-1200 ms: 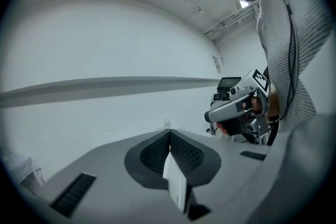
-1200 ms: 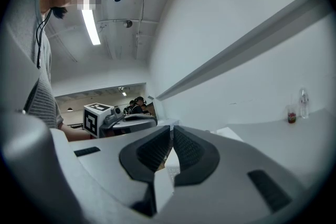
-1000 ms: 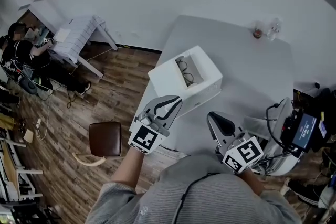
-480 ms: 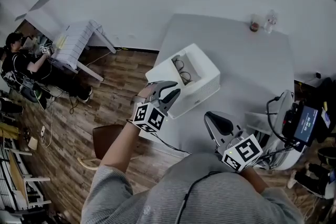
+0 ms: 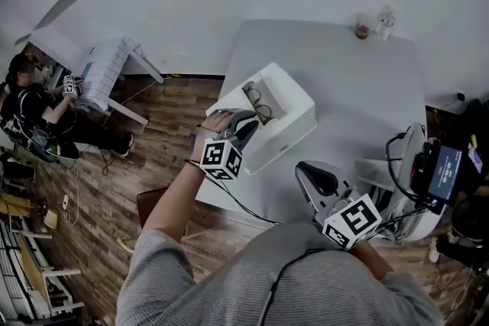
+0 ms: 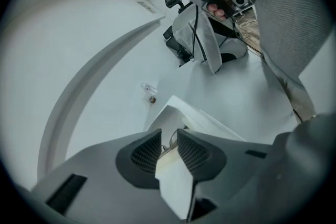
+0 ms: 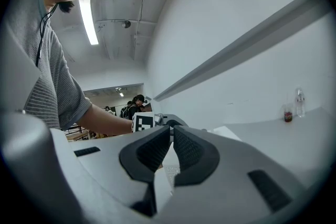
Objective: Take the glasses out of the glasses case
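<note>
1. Glasses (image 5: 257, 98) – lying lenses-up inside the open white case (image 5: 289, 135), toward its left end. They are not lifted yet and sit below the rim, so any pick has to come down from above.
2. The case sits near the left front corner of the table (image 5: 344, 80), lid off and opening facing up. Nothing covers the glasses.
3. Left gripper (image 5: 243, 121) is at the case's near-left wall, nose pointed into the opening. In its own view the jaws stand a narrow gap apart, with the frame showing just past the tips. I see nothing clamped, and contact with the frame is too close to call.
4. My read on the narrow gap: it's pre-set for thin wire, so only a small close is needed once a rim or temple sits between the pads.
5. Right gripper (image 7: 171, 132) is parked at the near table edge by the person's body, well apart from the case. Its jaws are almost touching with nothing between them. Likely kept back to leave the left arm room – it could steady the case if it slides.
6. Step in hand, as I judge it: final approach to the grasp. The task is barely started.
7. Risks: pinching a lens instead of the frame, or the light case tipping up with the glasses.
</note>
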Demonstrator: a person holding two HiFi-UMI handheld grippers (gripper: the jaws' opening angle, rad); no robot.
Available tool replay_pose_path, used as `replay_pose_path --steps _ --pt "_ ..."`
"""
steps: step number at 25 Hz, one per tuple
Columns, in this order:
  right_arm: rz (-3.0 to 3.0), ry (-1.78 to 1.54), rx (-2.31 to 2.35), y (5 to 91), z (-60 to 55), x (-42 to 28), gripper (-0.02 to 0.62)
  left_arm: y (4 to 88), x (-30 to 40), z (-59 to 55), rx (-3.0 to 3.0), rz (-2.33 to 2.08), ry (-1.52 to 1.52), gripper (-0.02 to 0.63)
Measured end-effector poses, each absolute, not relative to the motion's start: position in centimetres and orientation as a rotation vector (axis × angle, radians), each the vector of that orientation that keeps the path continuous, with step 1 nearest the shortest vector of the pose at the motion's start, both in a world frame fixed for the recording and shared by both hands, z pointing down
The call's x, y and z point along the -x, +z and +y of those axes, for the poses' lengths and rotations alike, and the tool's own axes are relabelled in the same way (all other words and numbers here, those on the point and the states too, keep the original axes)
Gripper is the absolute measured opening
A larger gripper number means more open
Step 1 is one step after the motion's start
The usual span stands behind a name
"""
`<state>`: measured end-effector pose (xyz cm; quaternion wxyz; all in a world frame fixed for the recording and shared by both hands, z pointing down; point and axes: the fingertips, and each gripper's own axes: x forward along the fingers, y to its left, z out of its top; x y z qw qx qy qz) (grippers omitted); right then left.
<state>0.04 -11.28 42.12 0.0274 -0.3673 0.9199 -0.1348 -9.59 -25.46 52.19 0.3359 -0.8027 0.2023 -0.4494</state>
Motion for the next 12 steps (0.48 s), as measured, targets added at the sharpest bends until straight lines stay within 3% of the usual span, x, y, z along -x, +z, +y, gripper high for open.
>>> replay_pose_path --steps 12 --pt "2.833 -0.395 1.142 42.2 -11.6 0.2 0.015 55.7 10.4 -29.4 1.844 0.197 -1.407 0.100"
